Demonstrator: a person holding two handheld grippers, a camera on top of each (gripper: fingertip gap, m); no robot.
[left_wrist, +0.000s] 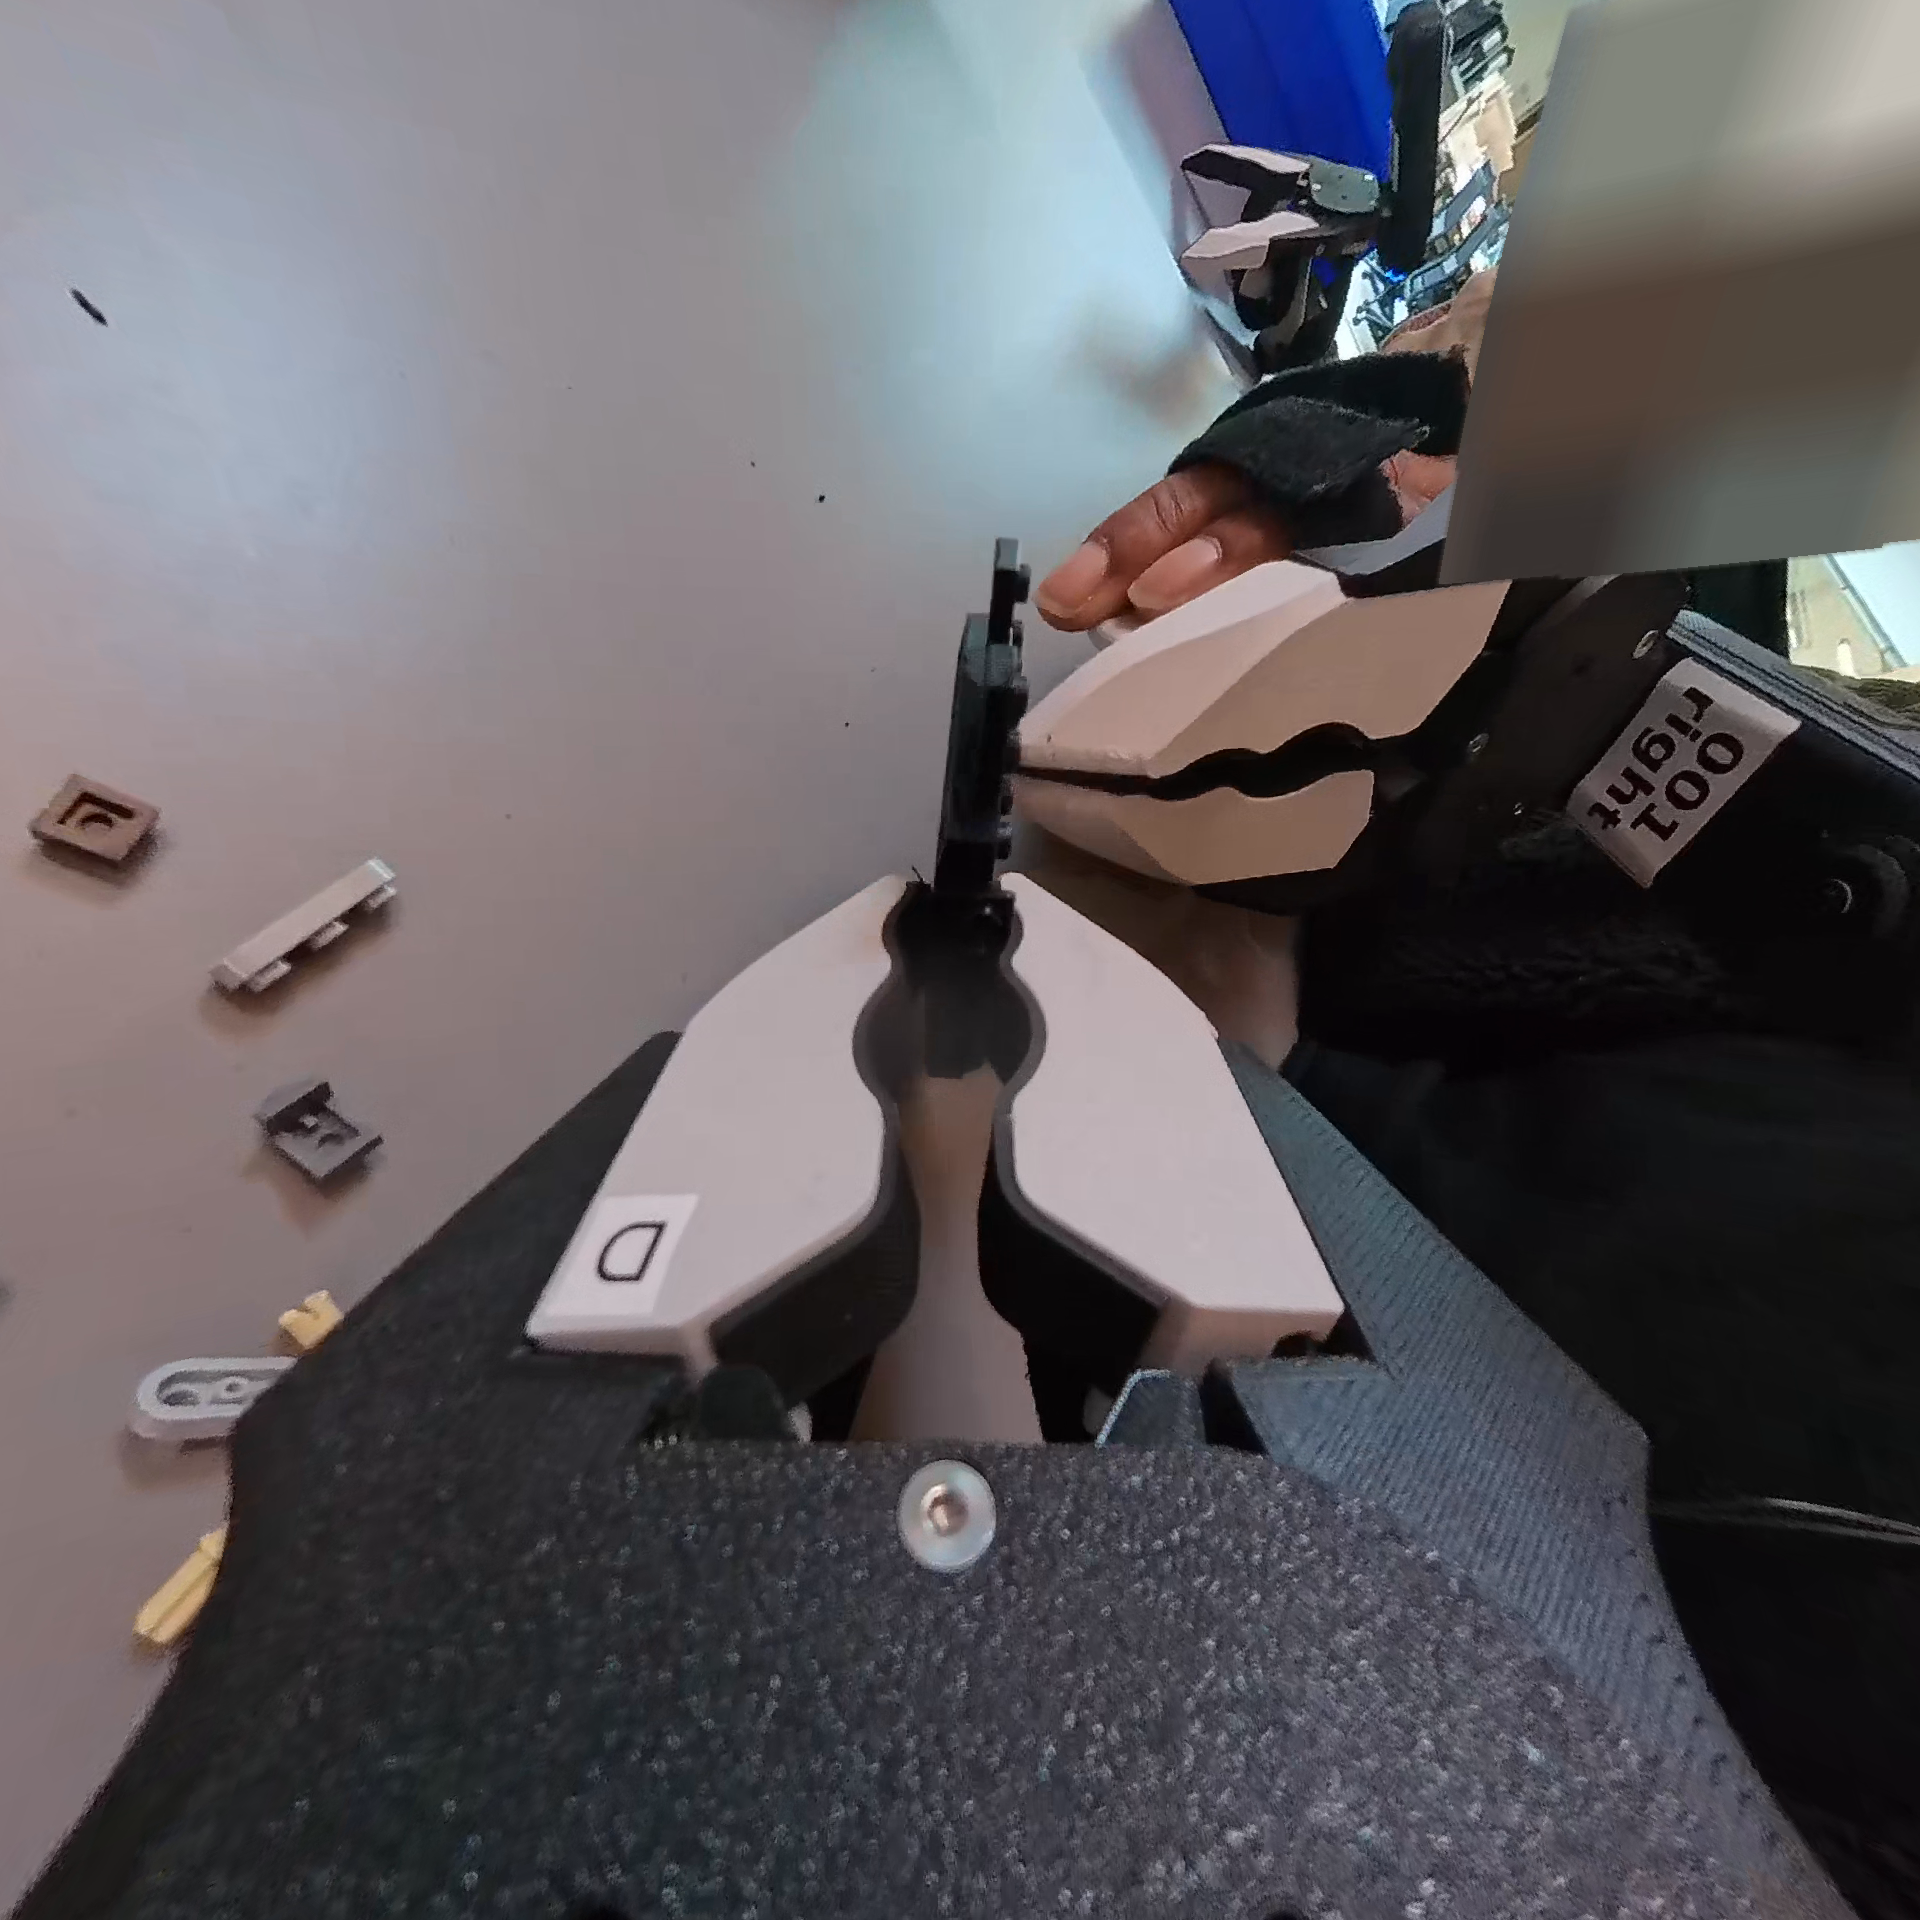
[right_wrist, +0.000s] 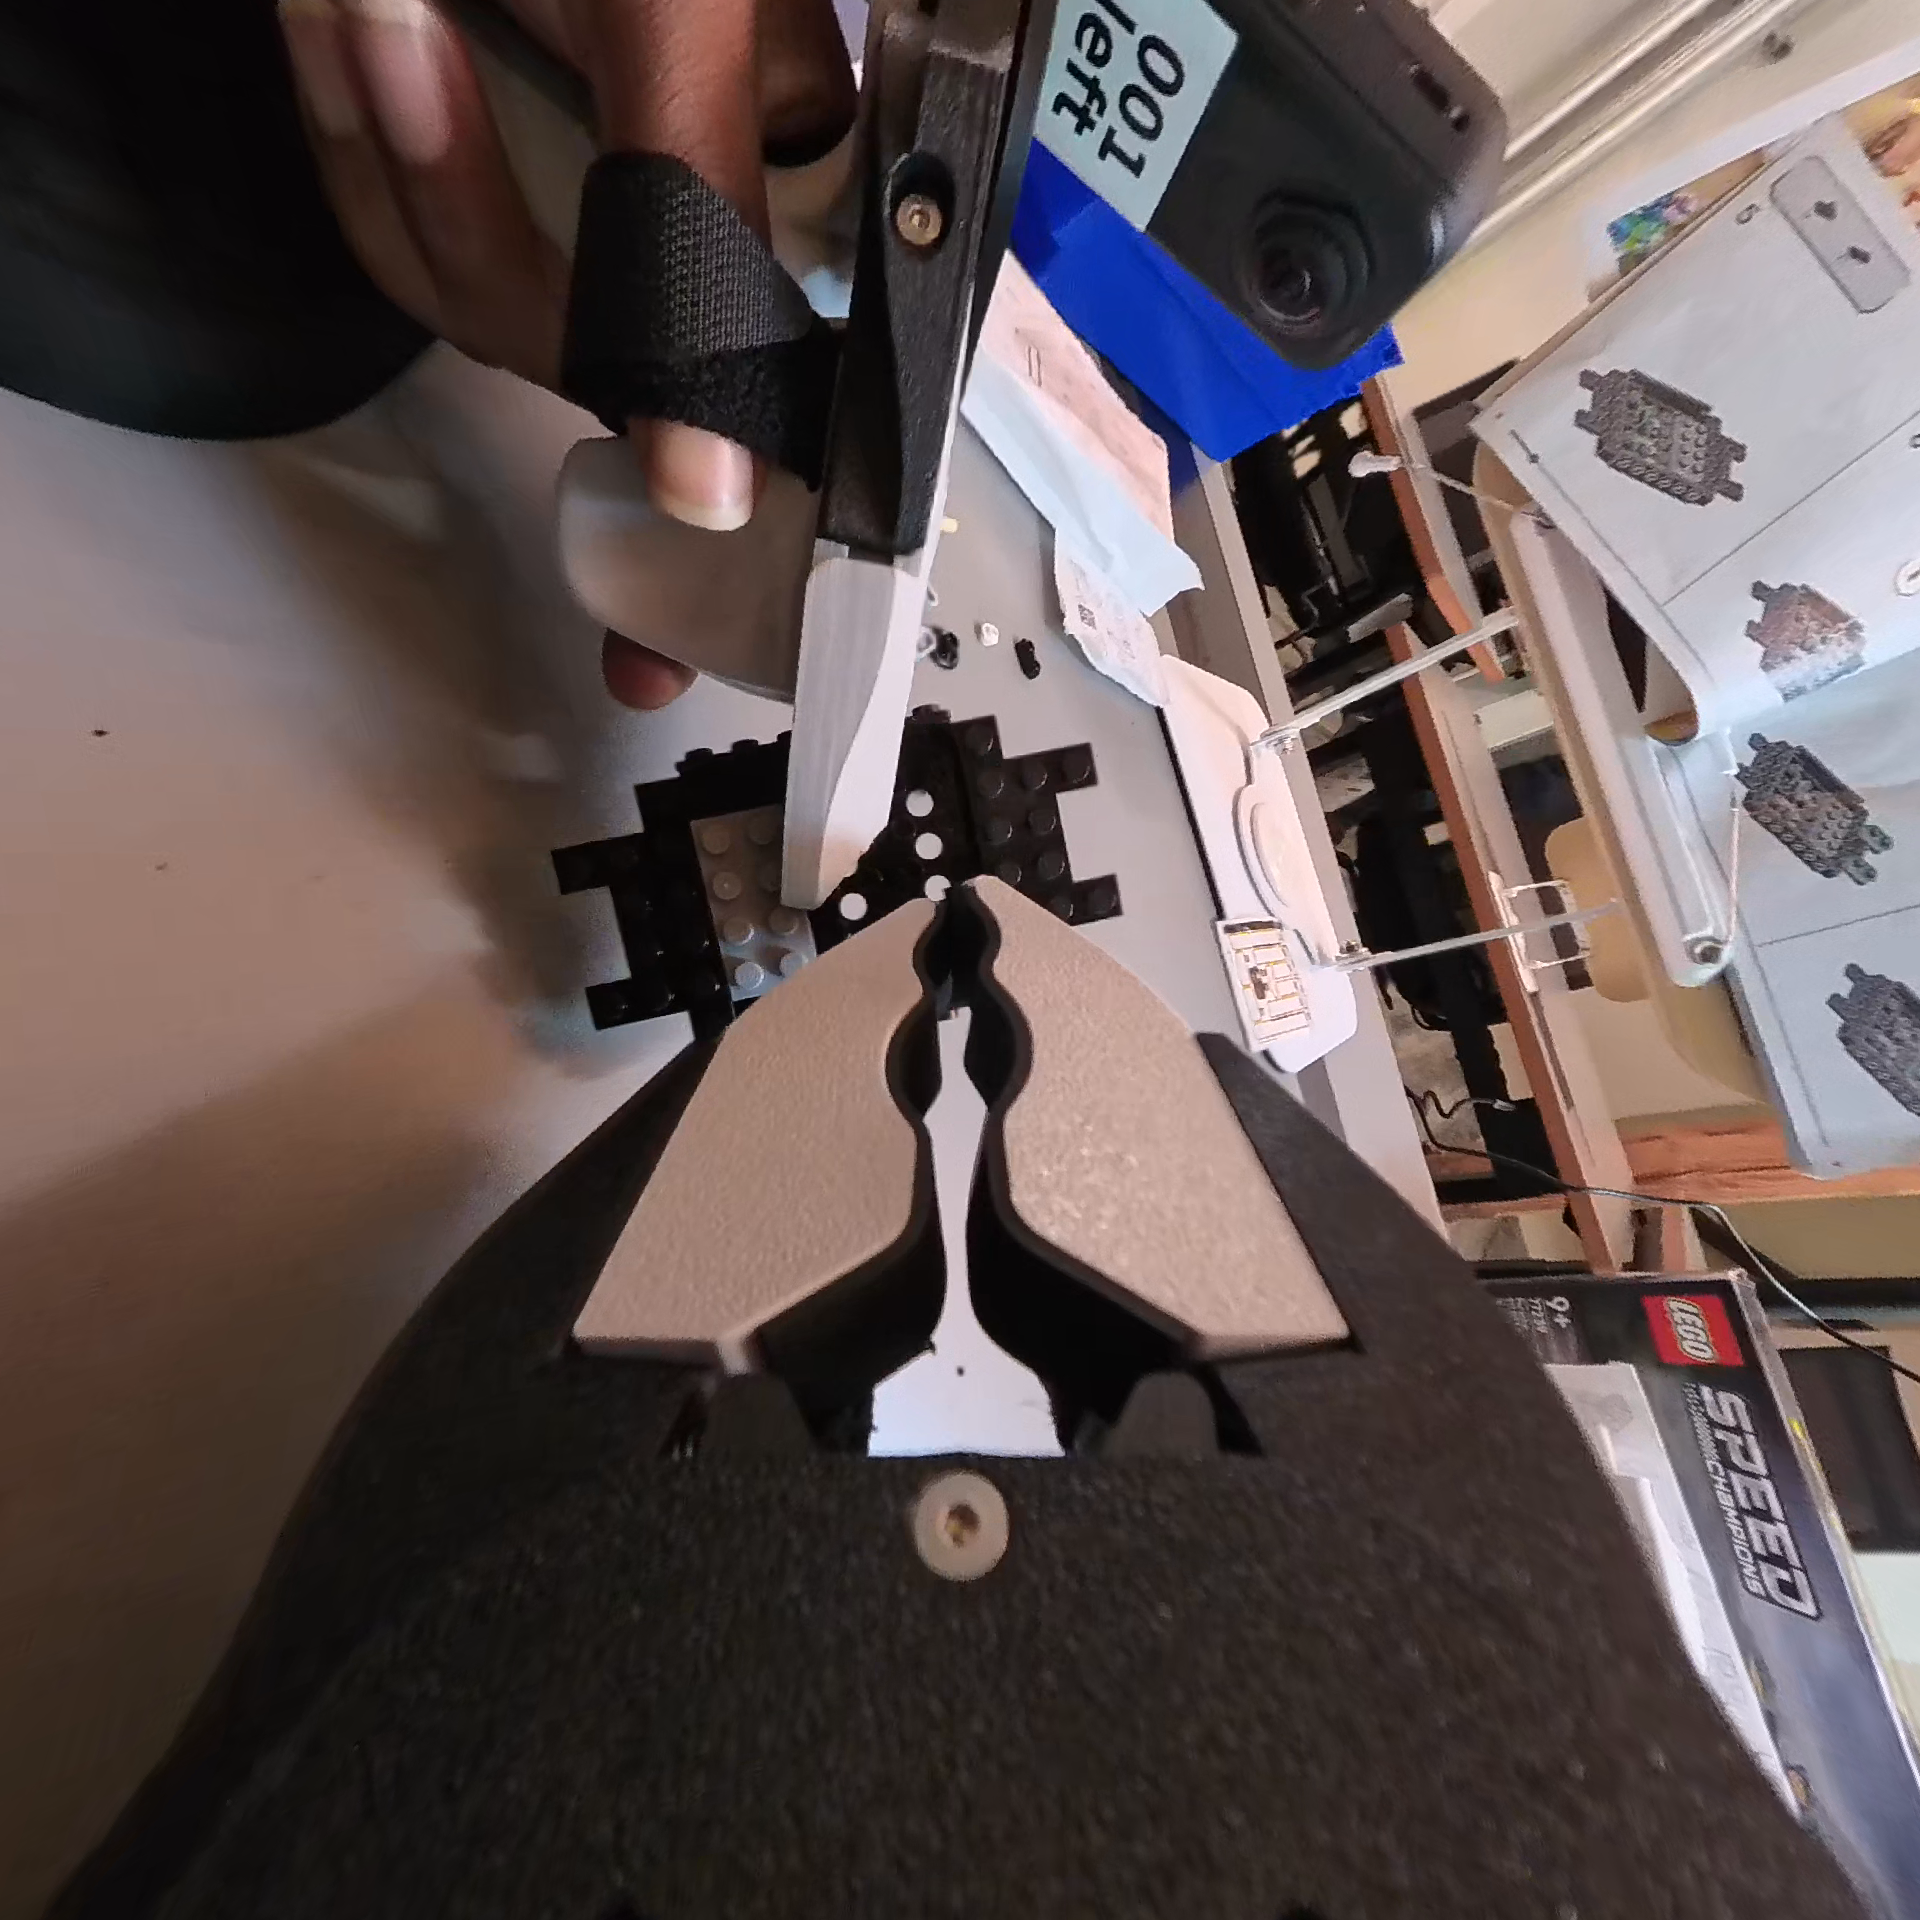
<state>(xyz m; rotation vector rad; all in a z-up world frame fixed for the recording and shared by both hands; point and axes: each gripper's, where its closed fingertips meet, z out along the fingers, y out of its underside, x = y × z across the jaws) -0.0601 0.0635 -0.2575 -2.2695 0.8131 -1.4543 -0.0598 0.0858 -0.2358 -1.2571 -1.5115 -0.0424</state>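
Observation:
My left gripper (left_wrist: 956, 883) is shut on the lower edge of a black brick-built plate assembly (left_wrist: 982, 748), which stands edge-on above its fingertips. My right gripper (left_wrist: 1023, 774) comes in from the right, jaws together, tips against the assembly's studded face. In the right wrist view the assembly (right_wrist: 1029, 821) shows face-on, a flat black shape with holes and a light grey studded plate (right_wrist: 743, 904) set in it. My right gripper (right_wrist: 954, 899) is shut at its lower edge. A left finger (right_wrist: 831, 727) crosses the assembly from above.
Loose pieces lie on the grey table at the left: a dark square tile (left_wrist: 94, 831), a light grey bar (left_wrist: 307, 925), a dark piece (left_wrist: 317, 1127), and yellow bits (left_wrist: 310, 1317). A toy set box (right_wrist: 1714, 1507), an instruction booklet (right_wrist: 1714, 520) and a blue bin (right_wrist: 1143, 312) stand at the right. Only a small space, under 4 cm, lies between the two pairs of fingers. Between my left fingertips and the light grey bar (left_wrist: 307, 925) there is roughly 8 cm.

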